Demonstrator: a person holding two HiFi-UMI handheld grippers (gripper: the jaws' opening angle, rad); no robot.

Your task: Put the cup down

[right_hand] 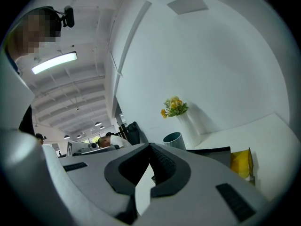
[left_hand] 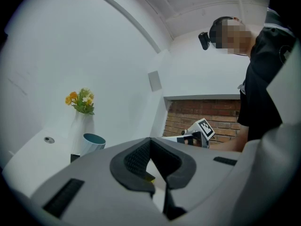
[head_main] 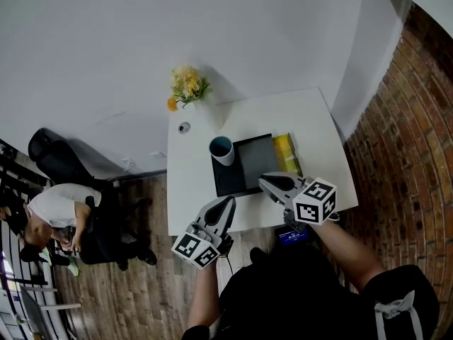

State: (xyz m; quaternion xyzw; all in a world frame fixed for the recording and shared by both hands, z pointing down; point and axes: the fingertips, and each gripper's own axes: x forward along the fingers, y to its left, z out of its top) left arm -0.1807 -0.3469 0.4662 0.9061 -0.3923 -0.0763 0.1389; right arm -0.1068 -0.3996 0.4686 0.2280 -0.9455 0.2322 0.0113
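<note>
Standing upright on the far left corner of the dark tray (head_main: 255, 163), the cup (head_main: 221, 149) sits free on the white table (head_main: 192, 183), apart from both grippers. The left gripper (head_main: 227, 202) hovers at the table's near edge, jaws clenched together on nothing. The right gripper (head_main: 264, 182) hangs over the tray's near right corner, likewise closed and empty. A flower vase (head_main: 187, 89) stands behind the cup.

A white desk (head_main: 318, 129) is setting off a pale cup (head_main: 222, 149) with a teal inside, a black tray (head_main: 248, 168) and a yellow packet (head_main: 284, 149). Yellow and orange flowers (head_main: 186, 85) are brightening the scene beside a red brick wall (head_main: 403, 133). The grey left gripper (head_main: 226, 202) and right gripper (head_main: 265, 181) are wearing black-and-white square-patterned cubes.
</note>
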